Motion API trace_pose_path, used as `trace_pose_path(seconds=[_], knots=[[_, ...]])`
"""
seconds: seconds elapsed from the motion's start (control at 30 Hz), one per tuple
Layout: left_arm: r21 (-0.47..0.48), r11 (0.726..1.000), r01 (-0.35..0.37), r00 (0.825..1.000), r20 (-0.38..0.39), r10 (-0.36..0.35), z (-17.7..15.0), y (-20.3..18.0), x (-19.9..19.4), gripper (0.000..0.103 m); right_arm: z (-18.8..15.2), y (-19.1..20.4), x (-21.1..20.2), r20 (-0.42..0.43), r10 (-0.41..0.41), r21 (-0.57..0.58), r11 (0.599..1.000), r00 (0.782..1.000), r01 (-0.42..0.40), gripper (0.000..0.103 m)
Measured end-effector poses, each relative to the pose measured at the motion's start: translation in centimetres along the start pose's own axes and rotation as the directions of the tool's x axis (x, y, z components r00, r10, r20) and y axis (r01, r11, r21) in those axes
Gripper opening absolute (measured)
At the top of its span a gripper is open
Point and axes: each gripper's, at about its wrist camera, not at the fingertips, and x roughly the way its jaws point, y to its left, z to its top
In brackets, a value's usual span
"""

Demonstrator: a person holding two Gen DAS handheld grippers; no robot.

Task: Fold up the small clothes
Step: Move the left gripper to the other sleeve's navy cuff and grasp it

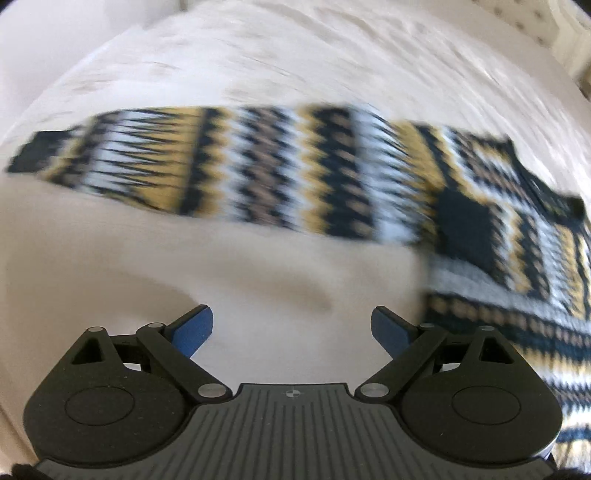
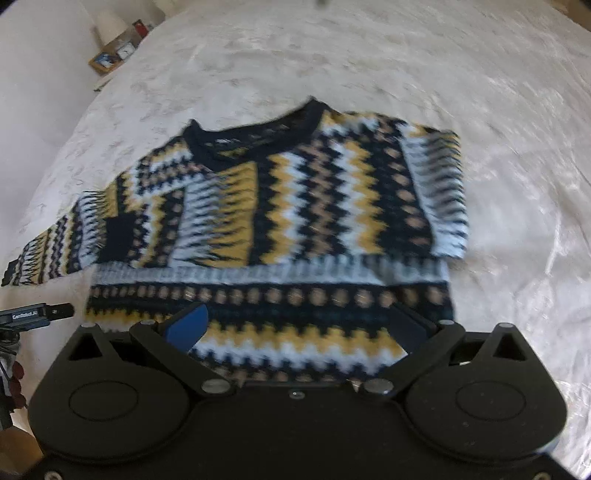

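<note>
A knitted sweater (image 2: 295, 192) in navy, yellow, white and tan zigzags lies flat on a white bed cover (image 2: 369, 55), neck away from me. Its right sleeve (image 2: 439, 192) is folded in over the body. The left sleeve (image 1: 240, 173) stretches out sideways across the cover, with the sweater body (image 1: 517, 240) at the right of the left wrist view. My left gripper (image 1: 291, 317) is open over bare cover, just short of that sleeve, with nothing between its fingers. My right gripper (image 2: 299, 312) is open above the sweater's hem, holding nothing. Both views are blurred.
A nightstand (image 2: 110, 55) with a white lamp (image 2: 109, 22) and a small clock stands beyond the bed's far left corner. A black device (image 2: 33, 315) pokes in at the left edge of the right wrist view. The bed cover (image 1: 295, 55) spreads wide around the sweater.
</note>
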Motion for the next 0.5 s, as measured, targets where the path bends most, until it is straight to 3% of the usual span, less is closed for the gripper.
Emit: trace_pose_path(seconds=[0.3, 0.5], knots=[[-0.115, 0.991, -0.069, 0.994, 0.078, 0.079, 3.8, 10.7, -0.9, 0.094, -0.5, 5.9, 1.1, 0.011, 0.035, -0.005, 0.999, 0.999, -0.034, 0.102], [-0.205, 0.976, -0.076, 0.989, 0.111, 0.101, 6.9, 16.1, -0.2, 0.094, -1.7, 9.1, 1.8, 0.007, 0.046, 0.014, 0.999, 0.999, -0.046, 0.102]])
